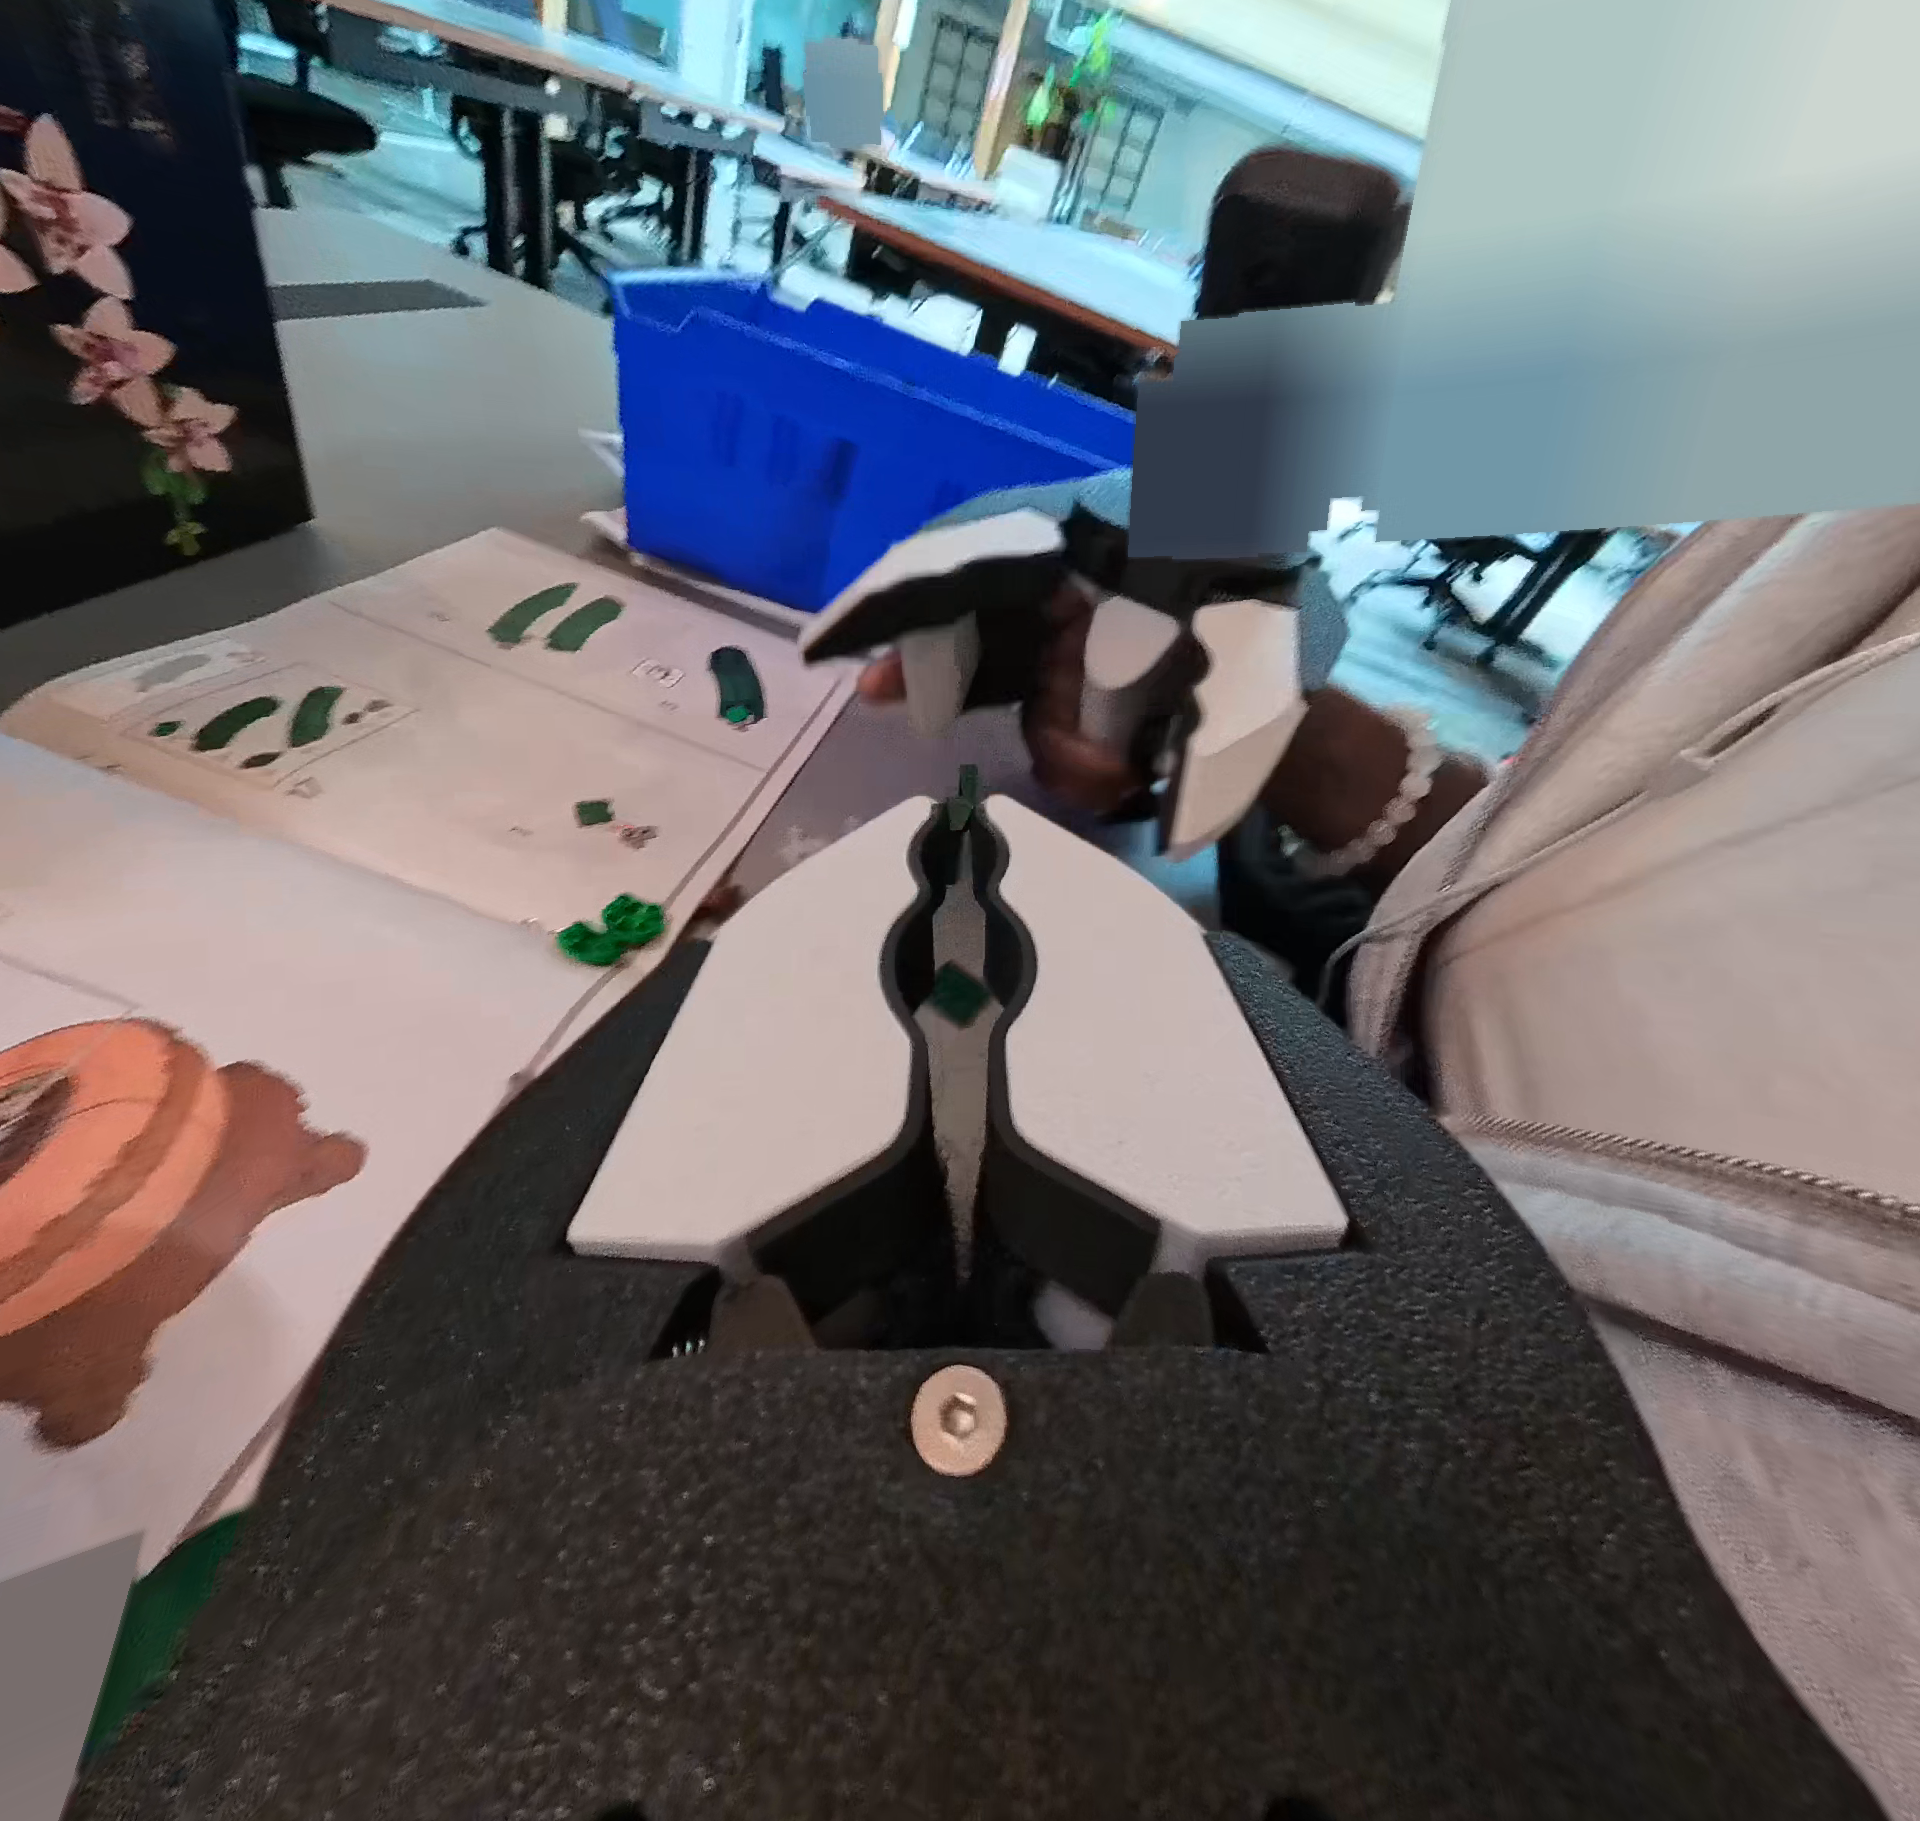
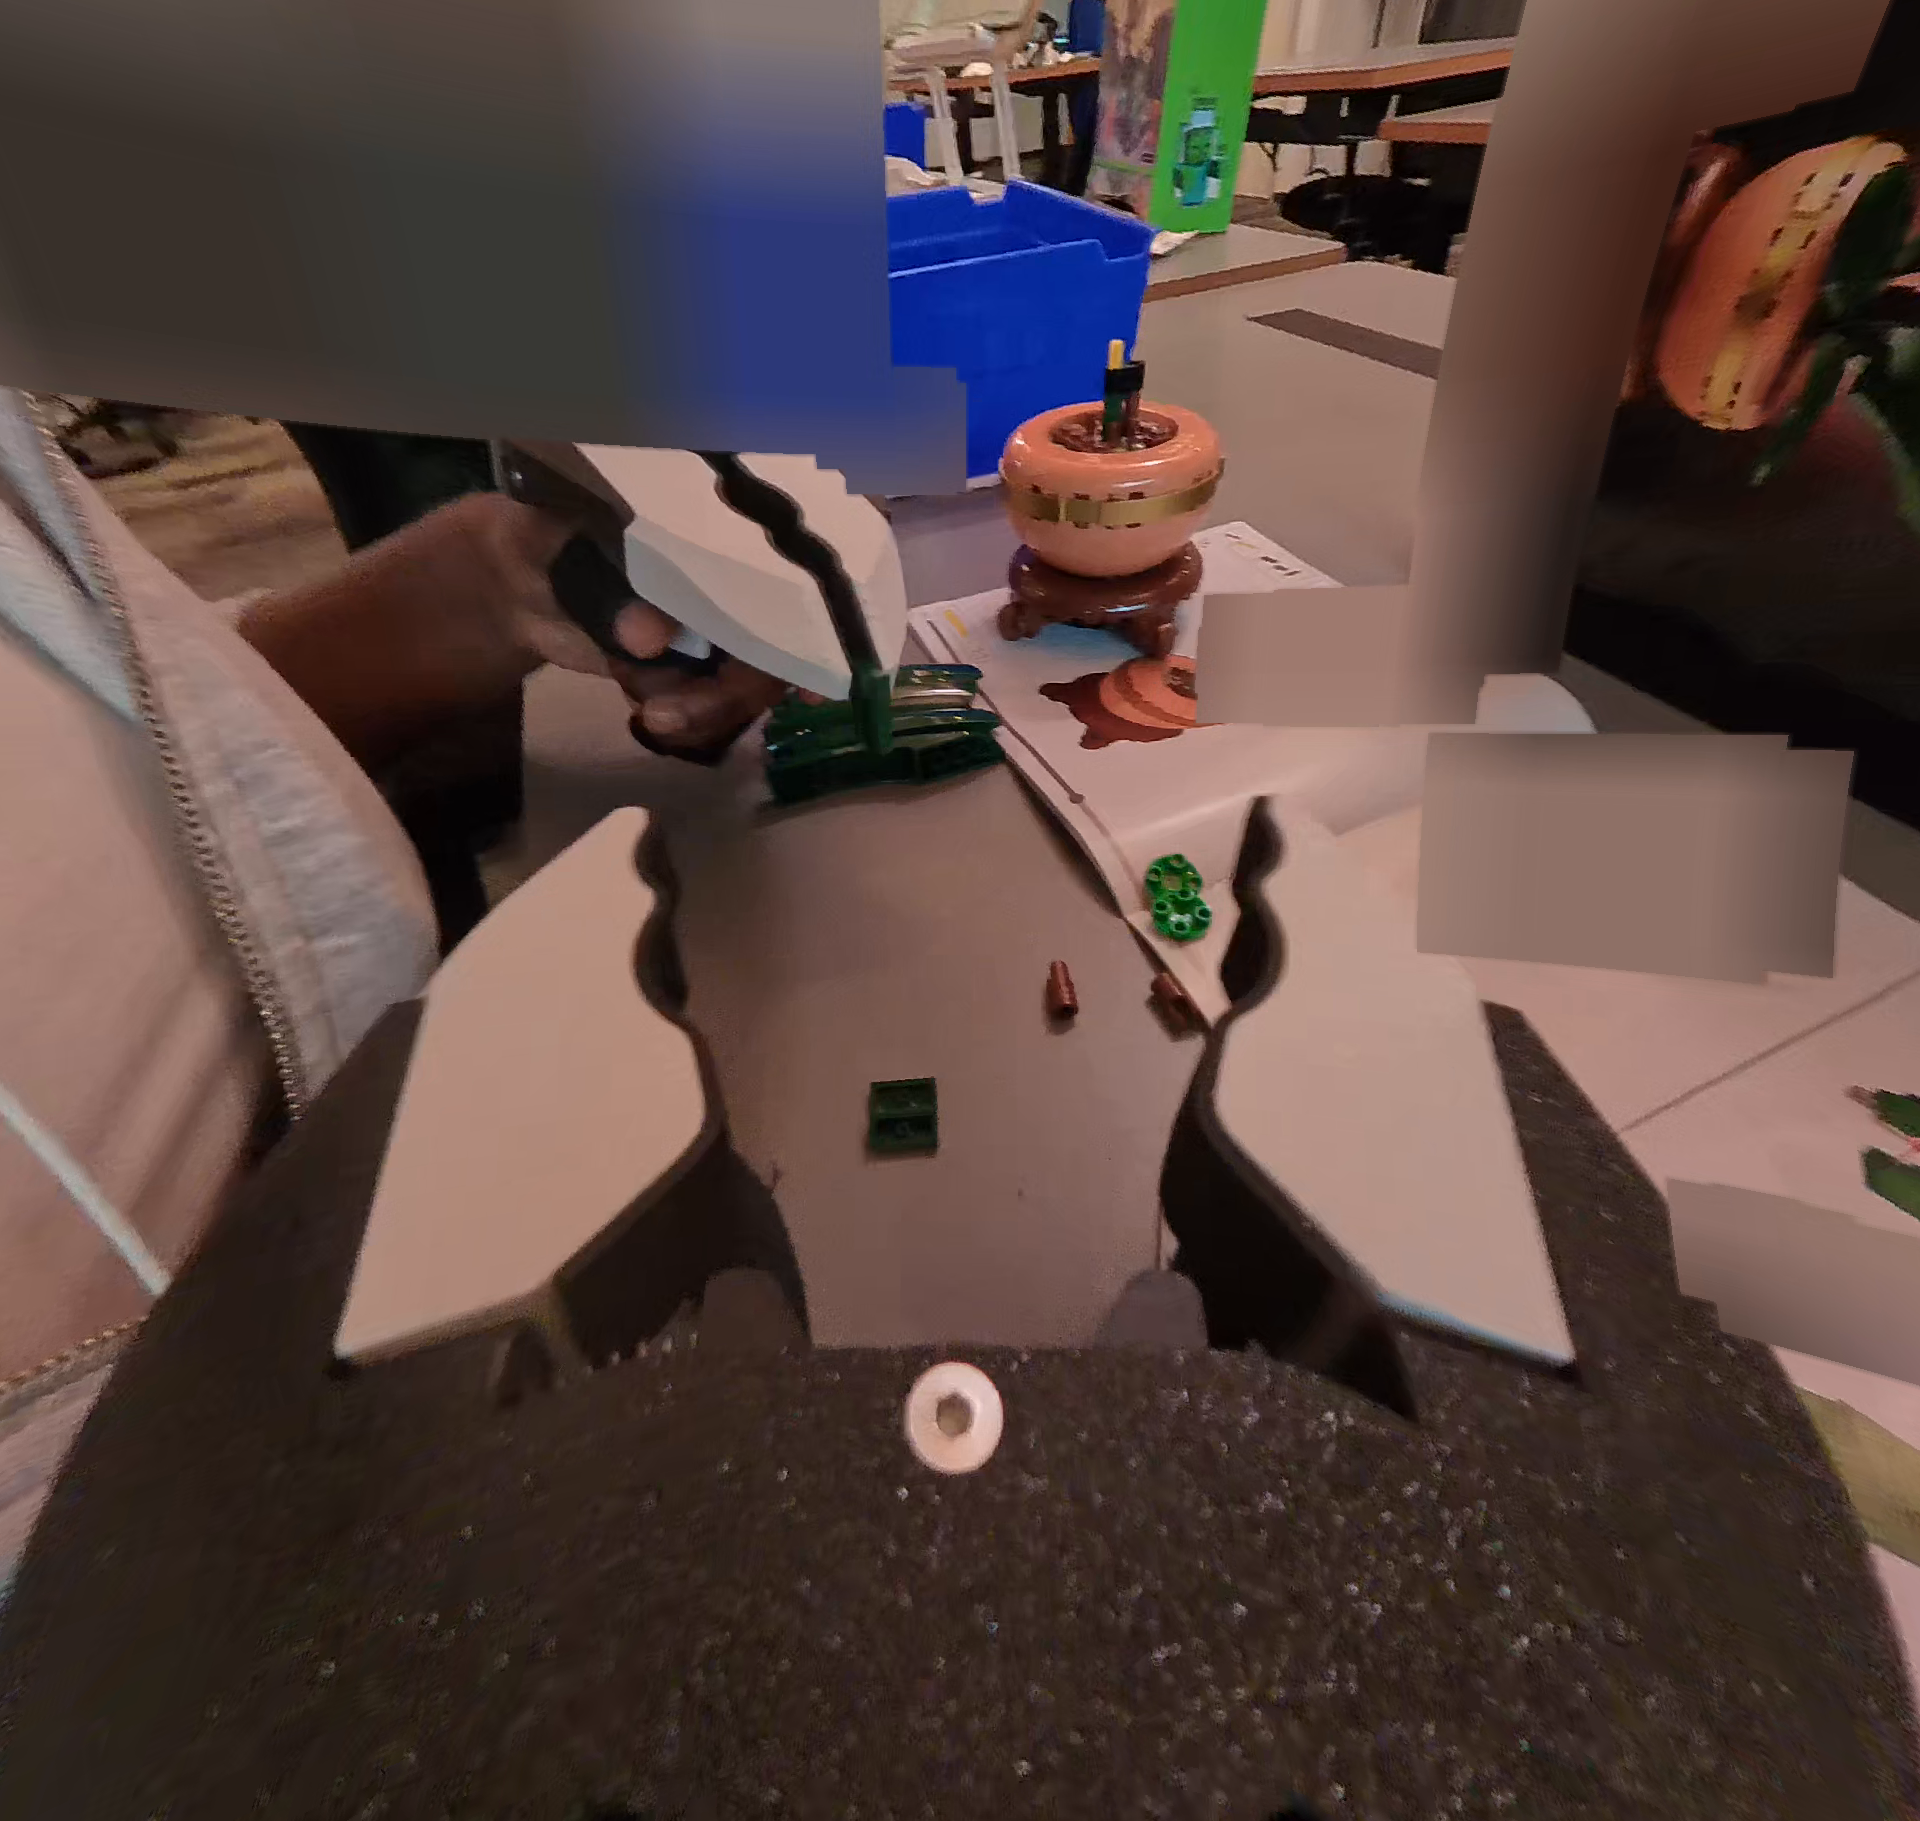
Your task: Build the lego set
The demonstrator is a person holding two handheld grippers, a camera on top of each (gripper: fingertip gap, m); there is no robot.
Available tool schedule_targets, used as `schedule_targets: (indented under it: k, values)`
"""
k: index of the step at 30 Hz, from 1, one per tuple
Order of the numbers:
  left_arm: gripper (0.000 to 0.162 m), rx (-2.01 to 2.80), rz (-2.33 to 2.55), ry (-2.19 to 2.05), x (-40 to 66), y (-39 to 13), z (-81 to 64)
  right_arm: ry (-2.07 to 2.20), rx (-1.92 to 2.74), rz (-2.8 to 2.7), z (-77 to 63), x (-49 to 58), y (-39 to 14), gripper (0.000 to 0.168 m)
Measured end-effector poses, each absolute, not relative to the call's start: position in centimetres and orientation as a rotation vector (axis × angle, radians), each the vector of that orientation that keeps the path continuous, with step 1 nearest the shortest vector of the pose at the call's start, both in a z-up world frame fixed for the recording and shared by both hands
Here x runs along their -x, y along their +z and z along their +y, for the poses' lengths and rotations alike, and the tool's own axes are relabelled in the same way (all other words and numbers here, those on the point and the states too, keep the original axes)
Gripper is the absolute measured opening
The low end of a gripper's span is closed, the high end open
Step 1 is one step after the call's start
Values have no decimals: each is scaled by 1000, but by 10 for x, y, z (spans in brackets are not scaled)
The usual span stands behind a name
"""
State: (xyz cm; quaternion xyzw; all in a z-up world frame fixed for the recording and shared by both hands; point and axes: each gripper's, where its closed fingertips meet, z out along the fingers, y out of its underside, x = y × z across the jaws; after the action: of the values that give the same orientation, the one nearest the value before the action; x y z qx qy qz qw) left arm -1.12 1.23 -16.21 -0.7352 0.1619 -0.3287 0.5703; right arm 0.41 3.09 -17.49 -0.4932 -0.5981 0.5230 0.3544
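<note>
My left gripper (image 1: 966, 817) is shut on a dark green leaf assembly (image 2: 883, 743), gripping its upright stem (image 1: 968, 792). In the right wrist view the left gripper (image 2: 871, 678) holds the assembly just above the grey table. My right gripper (image 2: 951, 836) is open and empty, and hovers over a small dark green plate (image 2: 902, 1115) that lies between its fingers. Its white fingers (image 1: 1236, 711) show spread apart in the left wrist view. The built pot (image 2: 1112, 493) on its brown stand sits on the instruction booklet (image 2: 1143, 795).
Bright green round pieces (image 2: 1176, 896) lie at the booklet's edge, and show in the left wrist view (image 1: 611, 930). Two small brown pieces (image 2: 1060, 987) lie on the table. A blue bin (image 1: 831, 441) stands behind. The set's dark box (image 1: 104, 317) stands at far left. A person's beige jacket (image 1: 1662, 940) is close by. About 15 centimetres separates my left fingertips from the built pot (image 2: 1112, 493).
</note>
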Motion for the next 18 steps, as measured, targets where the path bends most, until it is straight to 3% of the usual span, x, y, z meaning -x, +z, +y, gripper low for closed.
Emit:
schedule_targets:
  k: [3, 8, 18]
  values:
    - [3, 1864, 397, -691, 16, -179, 12, 1275, 1261, -1560, 34, -5, -179, 114]
    - [3, 1998, 294, -884, 12, -193, 10, 1220, 1213, -1612, 29, -8, -185, 74]
    - [2, 1753, -141, -1561, 1, -159, 12, 1005, 743, -1510, 8, -1, -149, 39]
